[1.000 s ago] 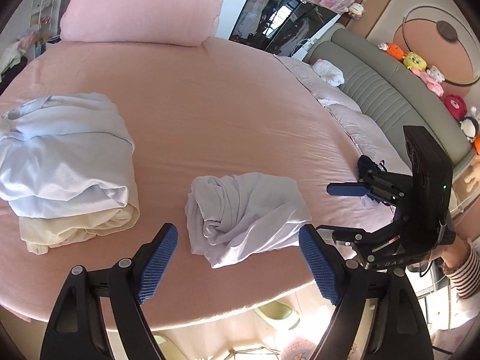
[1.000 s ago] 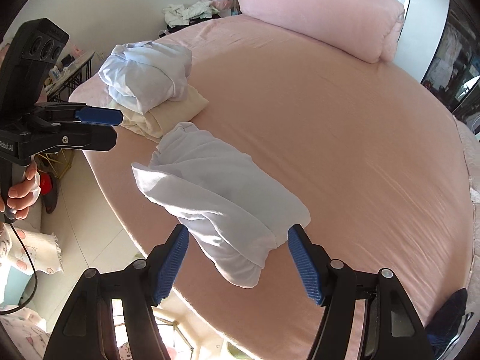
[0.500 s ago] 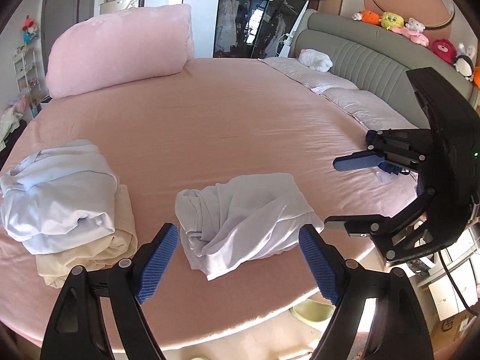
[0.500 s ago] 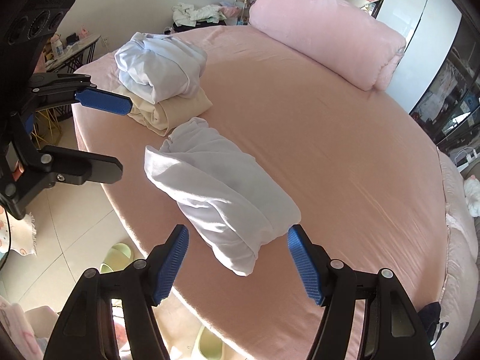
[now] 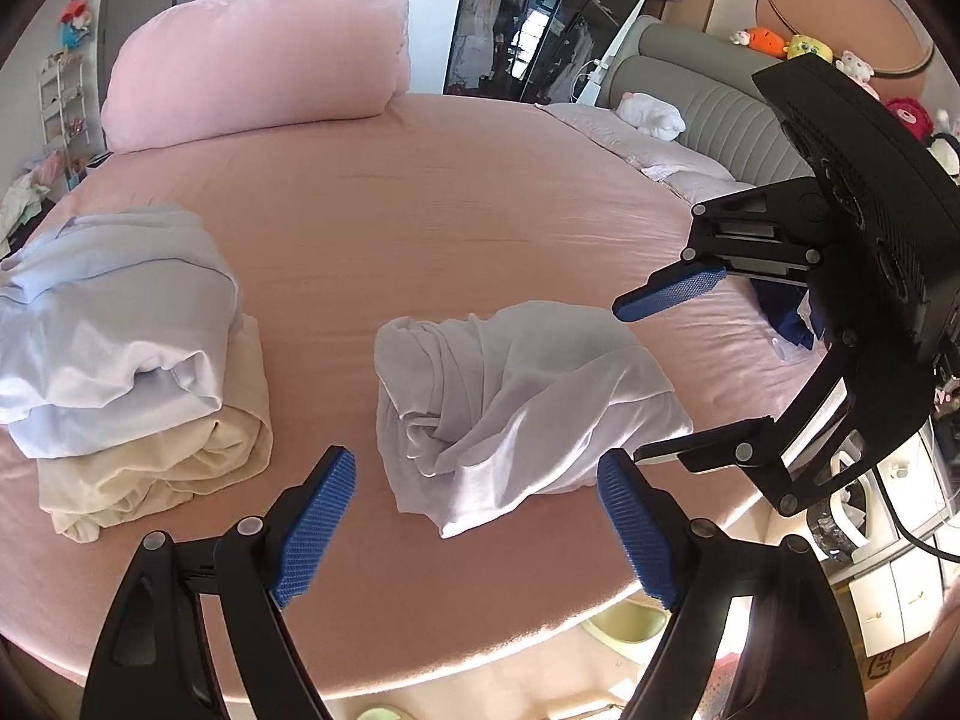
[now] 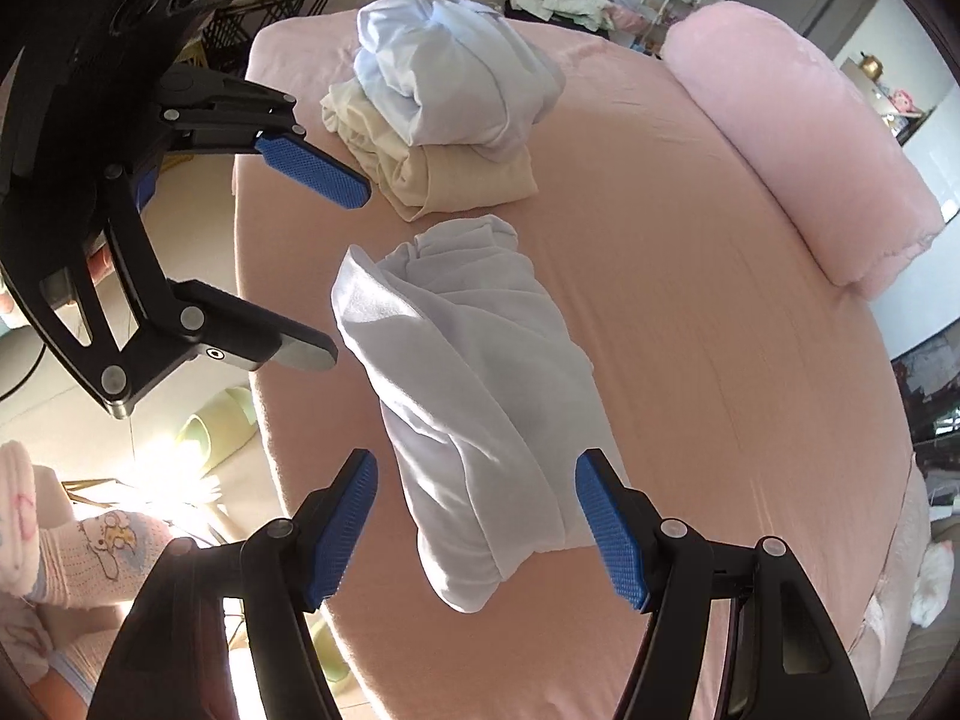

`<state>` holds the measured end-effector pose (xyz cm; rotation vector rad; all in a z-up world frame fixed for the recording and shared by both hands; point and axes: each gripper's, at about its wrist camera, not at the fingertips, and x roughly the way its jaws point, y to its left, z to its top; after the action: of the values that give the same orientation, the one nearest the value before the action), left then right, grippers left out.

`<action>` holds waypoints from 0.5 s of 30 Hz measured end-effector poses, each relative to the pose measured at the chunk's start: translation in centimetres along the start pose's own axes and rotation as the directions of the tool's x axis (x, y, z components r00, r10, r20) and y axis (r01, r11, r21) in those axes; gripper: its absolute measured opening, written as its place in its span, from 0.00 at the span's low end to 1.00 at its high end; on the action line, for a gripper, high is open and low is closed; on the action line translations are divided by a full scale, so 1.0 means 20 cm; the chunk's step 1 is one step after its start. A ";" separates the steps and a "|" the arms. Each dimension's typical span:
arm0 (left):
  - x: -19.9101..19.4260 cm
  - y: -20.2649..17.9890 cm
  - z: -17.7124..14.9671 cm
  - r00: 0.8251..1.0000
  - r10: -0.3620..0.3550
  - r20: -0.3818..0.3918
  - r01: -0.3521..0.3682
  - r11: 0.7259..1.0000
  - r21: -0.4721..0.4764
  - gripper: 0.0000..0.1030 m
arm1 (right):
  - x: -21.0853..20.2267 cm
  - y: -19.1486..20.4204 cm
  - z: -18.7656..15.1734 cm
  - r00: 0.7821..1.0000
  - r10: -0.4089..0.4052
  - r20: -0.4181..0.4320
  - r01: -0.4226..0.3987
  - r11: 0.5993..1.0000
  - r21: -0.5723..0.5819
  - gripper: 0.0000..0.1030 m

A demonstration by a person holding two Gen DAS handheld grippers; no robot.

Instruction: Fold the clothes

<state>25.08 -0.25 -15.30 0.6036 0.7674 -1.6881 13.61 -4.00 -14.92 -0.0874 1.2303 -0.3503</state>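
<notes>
Both the left gripper (image 5: 474, 531) and right gripper (image 6: 474, 525) are black frames with silver rivets and blue textured pads (image 5: 315, 525) (a black cable trails at four o'clock).

Both claws point steeply down with jaws spread wide and nothing between the pads. The left claw (image 5: 474, 531) sits near the right claw (image 6: 474, 525) (each shows in the other's view), tips apart.

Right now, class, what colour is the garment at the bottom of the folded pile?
Cream, under a pale blue garment; the cream garment shows best in the right wrist view.
</notes>
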 end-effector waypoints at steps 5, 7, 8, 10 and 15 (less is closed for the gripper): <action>0.10 0.04 -0.04 0.998 0.001 -0.061 -0.005 0.998 -0.057 0.80 | 0.09 -0.04 0.05 0.996 0.090 0.001 -0.090 0.996 0.000 0.66; 0.12 0.02 -0.06 0.999 0.008 -0.053 -0.010 0.999 -0.033 0.80 | 0.11 -0.04 0.06 0.995 0.095 0.015 -0.095 0.995 -0.010 0.66; 0.12 0.01 -0.07 0.999 0.011 -0.049 -0.012 1.000 -0.023 0.80 | 0.11 -0.04 0.06 0.994 0.102 0.023 -0.102 0.995 -0.009 0.66; 0.13 -0.01 -0.08 0.999 -0.011 -0.044 0.009 0.999 -0.035 0.79 | 0.11 -0.04 0.06 0.991 0.126 0.039 -0.126 0.992 0.004 0.66; 0.14 0.02 -0.07 0.999 -0.051 -0.018 0.049 0.996 -0.077 0.79 | 0.14 -0.02 0.02 0.986 0.154 0.067 -0.155 0.988 0.013 0.47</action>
<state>24.70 -1.00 -18.43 0.5527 0.8636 -1.6925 14.79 -5.28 -17.18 0.0120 1.1610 -0.2219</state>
